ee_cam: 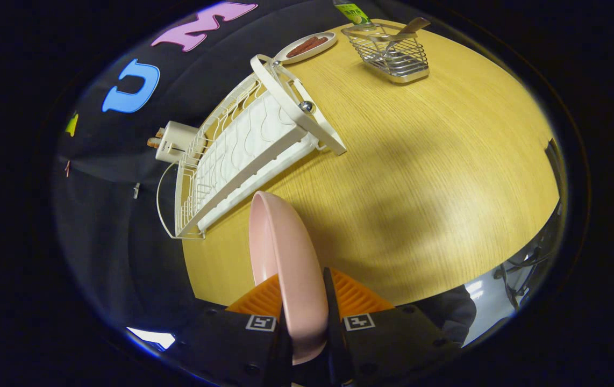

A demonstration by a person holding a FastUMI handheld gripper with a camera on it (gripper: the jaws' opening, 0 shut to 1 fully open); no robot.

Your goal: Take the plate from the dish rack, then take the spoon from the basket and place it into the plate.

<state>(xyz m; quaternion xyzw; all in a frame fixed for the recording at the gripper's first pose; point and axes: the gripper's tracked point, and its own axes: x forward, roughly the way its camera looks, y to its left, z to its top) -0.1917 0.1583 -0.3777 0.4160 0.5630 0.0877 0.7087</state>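
The hand-held gripper (307, 317) sits at the bottom centre of the frame with both fingers pressed against a pink plate (285, 258) — the plate stands on edge between them, its rim reaching up toward the middle of the frame, clear of the rack. Beyond it, left of centre, the white dish rack (231, 156) lies on the wooden desk (420, 177), running from lower left toward the upper centre, with a white ribbed tray inside its wire frame and no dish seen in it. A small white holder (175, 142) hangs at the rack's left side, against the dark booth wall.

At the top of the frame, right of centre, a wire basket (395, 54) stands on the desk, well apart from the plate; the spoon (406, 29) rests in it, wooden handle sticking out to the upper right. Just left of the basket lies an oval dish (307, 47) holding reddish sticks — beside the far end of the rack. A green-labelled bottle (351, 12) shows behind the basket.
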